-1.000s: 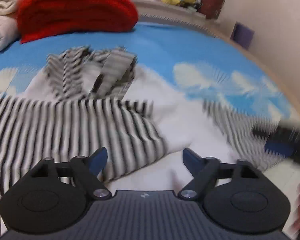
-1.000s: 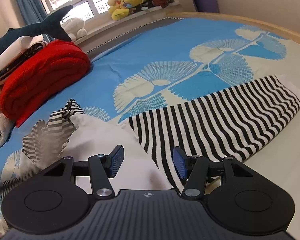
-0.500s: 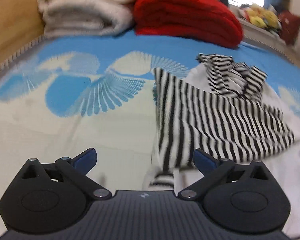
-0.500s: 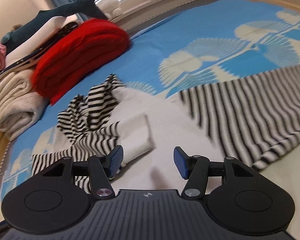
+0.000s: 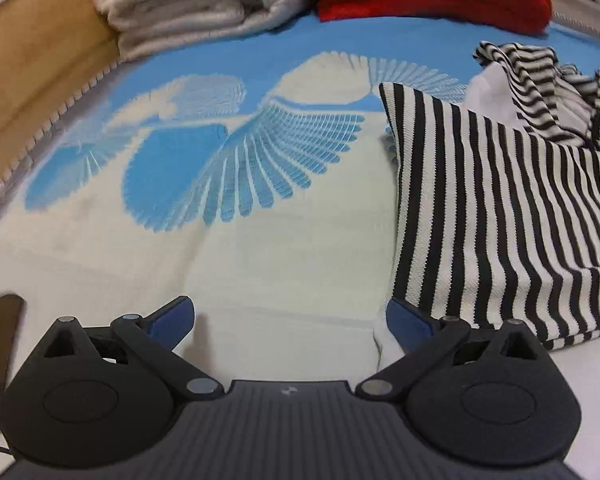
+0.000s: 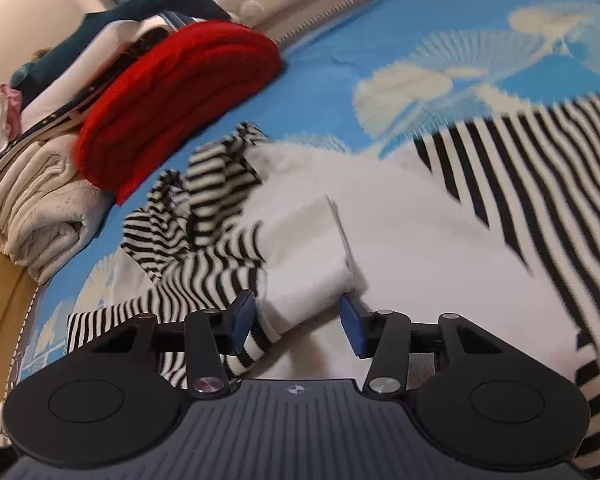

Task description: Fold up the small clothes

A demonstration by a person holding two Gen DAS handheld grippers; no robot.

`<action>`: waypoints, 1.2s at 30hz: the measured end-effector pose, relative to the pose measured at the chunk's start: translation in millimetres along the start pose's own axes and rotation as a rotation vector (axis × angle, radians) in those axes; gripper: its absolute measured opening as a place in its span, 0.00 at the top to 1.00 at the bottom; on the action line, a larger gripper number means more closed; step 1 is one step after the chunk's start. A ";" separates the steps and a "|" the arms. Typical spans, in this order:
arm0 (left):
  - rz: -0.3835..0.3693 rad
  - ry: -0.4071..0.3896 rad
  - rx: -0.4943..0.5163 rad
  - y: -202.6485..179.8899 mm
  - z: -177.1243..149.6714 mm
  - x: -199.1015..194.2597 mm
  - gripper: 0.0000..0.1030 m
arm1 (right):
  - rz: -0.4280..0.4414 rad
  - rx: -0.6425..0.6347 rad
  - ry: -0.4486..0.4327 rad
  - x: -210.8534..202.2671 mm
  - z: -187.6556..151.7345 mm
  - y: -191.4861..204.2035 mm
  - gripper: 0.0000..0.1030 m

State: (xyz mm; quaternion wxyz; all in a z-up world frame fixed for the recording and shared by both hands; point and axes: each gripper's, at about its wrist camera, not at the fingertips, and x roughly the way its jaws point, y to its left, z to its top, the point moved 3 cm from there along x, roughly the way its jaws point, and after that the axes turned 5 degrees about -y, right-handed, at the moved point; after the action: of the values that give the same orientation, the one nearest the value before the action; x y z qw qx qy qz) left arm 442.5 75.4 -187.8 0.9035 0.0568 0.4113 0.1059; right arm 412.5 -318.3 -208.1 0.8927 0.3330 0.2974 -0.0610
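**A:** Your left gripper [image 5: 290, 322] has swung away from the middle of the striped garment [image 5: 500, 208] since a second ago. It now sits over the bare cream and blue bedspread [image 5: 220, 184], at the garment's left edge. Its jaws have just been opening and stand spread wide. Nothing is between them; the right pad lies just beside the white hem, and I cannot tell if it touches.

**B:** And your right one?

**A:** Your right gripper [image 6: 298, 322] has come down close to the cloth. A second ago it looked over the flat striped sleeve; now the white folded cuff [image 6: 312, 252] of the garment lies right ahead of it, its near edge reaching between the pads. The jaws have just been closing and are about half spread. They do not press on the cuff.

**B:** Where is the garment itself?

**A:** On the bed, unfolded. In your right view one striped sleeve [image 6: 540, 168] stretches off to the right, the white body sits in the middle, and a crumpled striped part [image 6: 204, 200] is bunched on the left.

**B:** What else has come into view?

**A:** The folded red blanket [image 6: 172, 104] and the rolled beige blanket [image 5: 188, 0] now fill the far edge in your left view, where half a second ago they sat smaller and farther back.
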 end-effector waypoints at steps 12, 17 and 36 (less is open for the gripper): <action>0.007 -0.004 0.045 -6.1 2.7 -2.4 0.00 | -0.010 -0.054 -0.014 -14.7 5.0 30.6 0.95; -0.002 0.008 0.041 -3.2 2.8 0.3 0.00 | -0.177 -0.143 0.063 5.5 -10.7 13.7 0.90; -0.076 -0.146 -0.037 -10.8 15.2 -65.1 0.00 | -0.266 -0.241 -0.094 -64.8 6.1 29.0 0.24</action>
State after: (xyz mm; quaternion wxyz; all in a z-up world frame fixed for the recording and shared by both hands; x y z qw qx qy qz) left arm 413.9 49.2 -132.4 0.9353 0.0319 0.3442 0.0750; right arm 371.5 -305.6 -151.2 0.9231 0.1781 0.3018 -0.1581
